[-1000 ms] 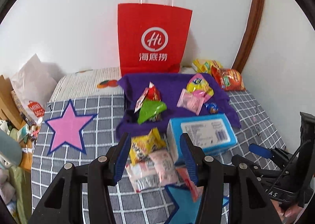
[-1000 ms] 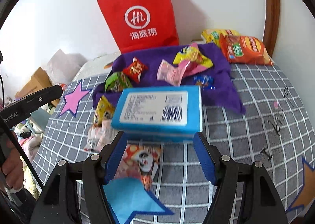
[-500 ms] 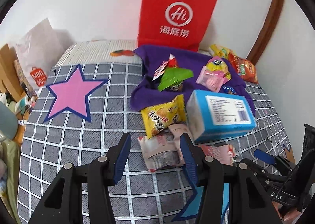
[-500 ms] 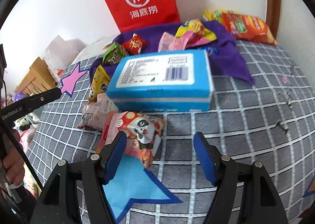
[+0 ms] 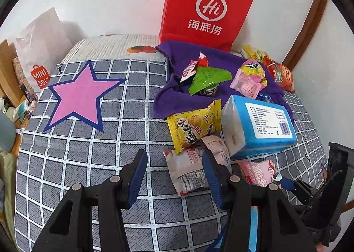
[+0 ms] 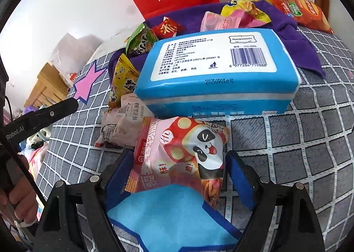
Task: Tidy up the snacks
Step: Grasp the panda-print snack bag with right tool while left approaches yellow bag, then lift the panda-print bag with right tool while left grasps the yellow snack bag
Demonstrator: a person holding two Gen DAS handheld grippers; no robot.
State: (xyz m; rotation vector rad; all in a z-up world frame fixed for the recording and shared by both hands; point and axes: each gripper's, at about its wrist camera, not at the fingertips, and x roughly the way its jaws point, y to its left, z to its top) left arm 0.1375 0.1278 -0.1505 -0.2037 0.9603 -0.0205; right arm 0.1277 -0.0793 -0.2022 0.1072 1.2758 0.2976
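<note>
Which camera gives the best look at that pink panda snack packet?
The right wrist view: the pink panda packet lies face up between the open right tool's fingers. The left wrist view catches only part of it, below the blue tissue pack.

"Hi 海底捞" on red bag (image 5: pixel 205 6), "Yunyuexin" on blue pack (image 6: pixel 221 68), seemingly "MINISO" on white bag (image 5: pixel 41 37)

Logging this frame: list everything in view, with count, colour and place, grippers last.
panda snack bag: 1, pink and red, between the right gripper's fingers
tissue pack: 1, blue, mid-bed
yellow snack bag: 1, left of the tissue pack
pale snack packets: 2, white-pink, overlapping, below the yellow snack bag
purple cloth: 1, holding several small snacks
orange chip bag: 1, far right
red paper bag: 1, against wall
bedspread: 1, grey grid, pink and blue stars
left gripper: open, empty
right gripper: open
</note>
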